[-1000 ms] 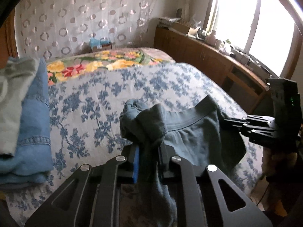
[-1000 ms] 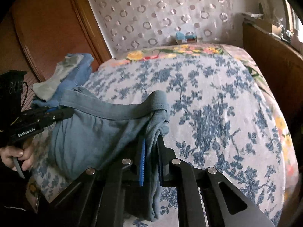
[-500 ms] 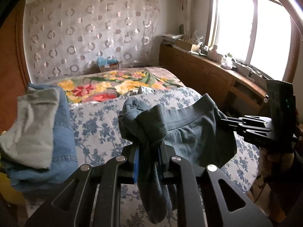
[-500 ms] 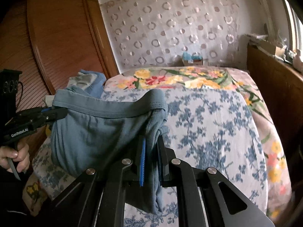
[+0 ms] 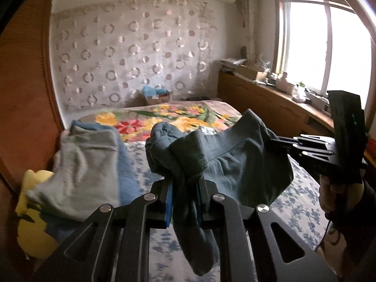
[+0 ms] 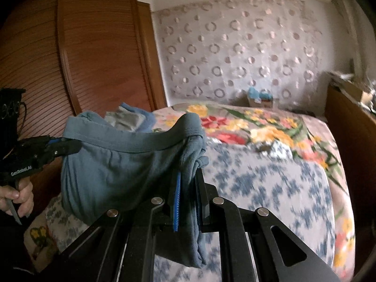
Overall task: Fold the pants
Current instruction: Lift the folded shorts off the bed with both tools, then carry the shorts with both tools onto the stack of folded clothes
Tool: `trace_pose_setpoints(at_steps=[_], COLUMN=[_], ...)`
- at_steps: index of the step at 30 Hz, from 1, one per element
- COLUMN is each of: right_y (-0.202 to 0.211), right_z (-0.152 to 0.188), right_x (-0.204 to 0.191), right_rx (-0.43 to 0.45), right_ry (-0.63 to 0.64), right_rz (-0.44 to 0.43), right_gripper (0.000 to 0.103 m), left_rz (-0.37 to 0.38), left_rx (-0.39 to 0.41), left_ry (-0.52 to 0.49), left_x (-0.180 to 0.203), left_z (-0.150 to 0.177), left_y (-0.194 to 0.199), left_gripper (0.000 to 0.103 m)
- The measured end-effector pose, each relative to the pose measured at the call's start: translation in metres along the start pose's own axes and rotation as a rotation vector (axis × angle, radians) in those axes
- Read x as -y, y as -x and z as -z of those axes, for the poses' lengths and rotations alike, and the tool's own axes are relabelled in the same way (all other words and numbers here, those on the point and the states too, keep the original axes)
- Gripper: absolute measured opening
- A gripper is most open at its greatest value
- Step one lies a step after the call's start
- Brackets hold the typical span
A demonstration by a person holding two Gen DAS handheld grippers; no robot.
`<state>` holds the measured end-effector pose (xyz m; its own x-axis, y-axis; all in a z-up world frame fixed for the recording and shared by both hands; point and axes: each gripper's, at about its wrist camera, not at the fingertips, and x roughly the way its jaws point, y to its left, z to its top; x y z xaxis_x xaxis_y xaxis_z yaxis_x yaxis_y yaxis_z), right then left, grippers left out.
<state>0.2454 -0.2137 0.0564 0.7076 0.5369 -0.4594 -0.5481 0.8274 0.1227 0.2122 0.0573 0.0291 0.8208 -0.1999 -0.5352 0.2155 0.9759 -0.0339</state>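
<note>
Left wrist view: my left gripper [image 5: 184,189] is clamped on a bunched corner of the dark teal-blue knit pants with a ribbed waistband [image 5: 225,164]; a tail of cloth hangs down between my jaws.
Right wrist view: my right gripper [image 6: 189,189] is clamped on the other bunched corner of the same pants [image 6: 112,162]; cloth hangs down between the blue pads [image 6: 176,199].
Jaws: both nearly closed, each pinching fabric, nothing else between them.
Pants position: held in the air between my two grippers, waistband on top and stretched across from one to the other, body sagging below it, above the bed with the white and blue flower-print cover [image 6: 270,183].
Hands: the person's left hand [image 6: 17,196] shows in the right wrist view on its grip; the right hand [image 5: 333,193] shows at the right edge of the left wrist view.
Bed, far end: bright blanket with yellow and red flowers [image 5: 164,117] lies beyond the blue print.
Bed, left side: stack of folded clothes, grey-green piece on top of blue denim [image 5: 82,162], well apart from the pants; a yellow soft item [image 5: 35,230] just beside the stack, kind unclear.
Background: wall cloth with a ring pattern [image 6: 235,54], brown louvred wooden door [image 6: 77,54], bright window [image 5: 329,47] over a long wooden counter [image 5: 270,101].
Blur: the bed print is smeared in the right wrist view.
</note>
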Motion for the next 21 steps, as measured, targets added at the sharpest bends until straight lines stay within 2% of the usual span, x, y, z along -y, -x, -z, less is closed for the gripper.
trace_pose_setpoints(at_steps=[13,21], right_y=[-0.076,-0.13], right_z=[-0.066,-0.08], right_x=[-0.019,-0.007], right_rx=[0.065,0.067], right_ry=[0.142,0.208], right_rz=[-0.097,-0.141], right_gripper=[0.011,0.011], left_rz=[-0.131,-0.187], left_rx=[0.07,0.096], left_ry=[0.032,0.069], left_x=[-0.053,-0.078], left_z=[-0.019,-0.017], left_y=[0.015,0.011], left_gripper=[0.016,0.016])
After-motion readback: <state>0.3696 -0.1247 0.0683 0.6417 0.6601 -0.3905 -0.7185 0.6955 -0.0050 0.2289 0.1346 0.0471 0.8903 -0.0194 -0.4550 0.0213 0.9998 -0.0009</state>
